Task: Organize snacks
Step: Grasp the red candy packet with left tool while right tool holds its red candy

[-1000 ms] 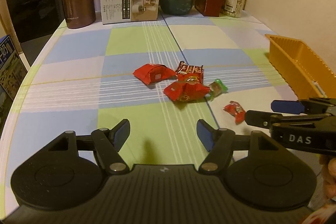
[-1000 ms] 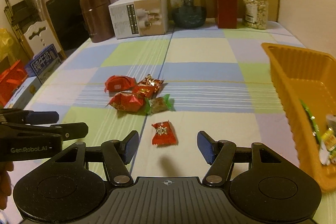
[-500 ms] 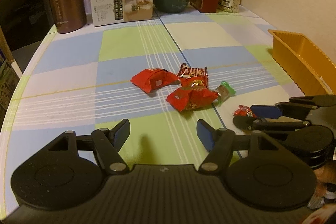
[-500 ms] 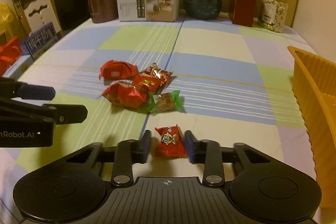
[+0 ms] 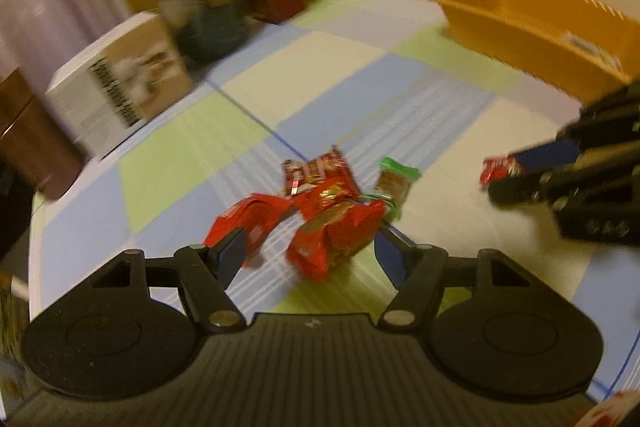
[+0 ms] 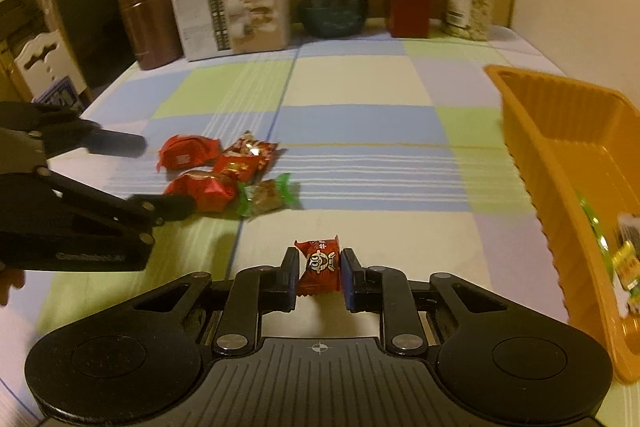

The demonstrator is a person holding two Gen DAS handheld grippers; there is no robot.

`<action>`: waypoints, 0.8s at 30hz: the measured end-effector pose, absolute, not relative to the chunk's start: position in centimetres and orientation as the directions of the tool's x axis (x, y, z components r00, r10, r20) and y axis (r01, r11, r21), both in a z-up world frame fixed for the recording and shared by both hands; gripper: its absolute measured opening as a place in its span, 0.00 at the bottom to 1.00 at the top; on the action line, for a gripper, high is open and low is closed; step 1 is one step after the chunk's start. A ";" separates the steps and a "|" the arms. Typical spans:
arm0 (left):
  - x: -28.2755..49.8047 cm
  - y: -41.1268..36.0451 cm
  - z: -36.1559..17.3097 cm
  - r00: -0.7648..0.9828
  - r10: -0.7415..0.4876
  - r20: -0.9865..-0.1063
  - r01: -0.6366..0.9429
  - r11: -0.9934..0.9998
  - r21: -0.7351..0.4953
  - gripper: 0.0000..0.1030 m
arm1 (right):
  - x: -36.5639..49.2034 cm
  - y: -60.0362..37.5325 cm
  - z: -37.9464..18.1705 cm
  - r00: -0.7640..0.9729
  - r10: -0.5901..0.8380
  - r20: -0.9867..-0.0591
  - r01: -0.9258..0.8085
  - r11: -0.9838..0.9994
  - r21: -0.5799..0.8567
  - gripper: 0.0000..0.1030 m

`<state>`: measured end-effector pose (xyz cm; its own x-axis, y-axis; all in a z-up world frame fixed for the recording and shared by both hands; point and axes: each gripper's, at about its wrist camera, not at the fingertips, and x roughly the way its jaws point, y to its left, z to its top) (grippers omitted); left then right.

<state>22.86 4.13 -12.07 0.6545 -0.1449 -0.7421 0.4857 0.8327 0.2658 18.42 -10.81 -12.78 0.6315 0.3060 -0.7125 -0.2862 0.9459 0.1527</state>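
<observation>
Pinching a small red candy (image 6: pixel 320 267) just above the checked surface (image 6: pixel 360 83), the right tool (image 6: pixel 320 273) was closed; the left tool (image 5: pixel 308 247) stood half open, apparently straddling a red snack packet (image 5: pixel 336 239) without pressing it.

Both handheld grippers are matte black plastic. The right gripper (image 6: pixel 319 277) has a ribbed housing flanked by two round discs, silver pivot screws on its linkage arms and blue finger pads (image 6: pixel 347 277). The left gripper (image 6: pixel 160 175) bears faint pale lettering and small screws along its side.
</observation>
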 end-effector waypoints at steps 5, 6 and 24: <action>24.4 3.5 -12.6 0.610 -0.186 -0.771 0.558 0.791 0.251 0.60 | 17.8 -11.8 -12.8 0.630 0.297 -0.718 -0.255 0.952 0.170 0.21; 24.8 3.4 -12.6 0.603 -0.198 -0.773 0.570 0.785 0.243 0.59 | 17.8 -11.9 -12.8 0.630 0.296 -0.718 -0.251 0.952 0.173 0.21; 24.9 3.8 -12.8 0.502 -0.232 -0.833 0.547 0.832 0.097 0.30 | 17.6 -12.3 -12.5 0.636 0.308 -0.708 -0.240 0.950 0.197 0.21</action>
<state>24.90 3.79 -12.77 0.5017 -0.2323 -0.8333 0.5467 0.8316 0.0973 17.60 -12.28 -12.46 0.6362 0.3075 -0.7076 -0.2401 0.9505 0.1972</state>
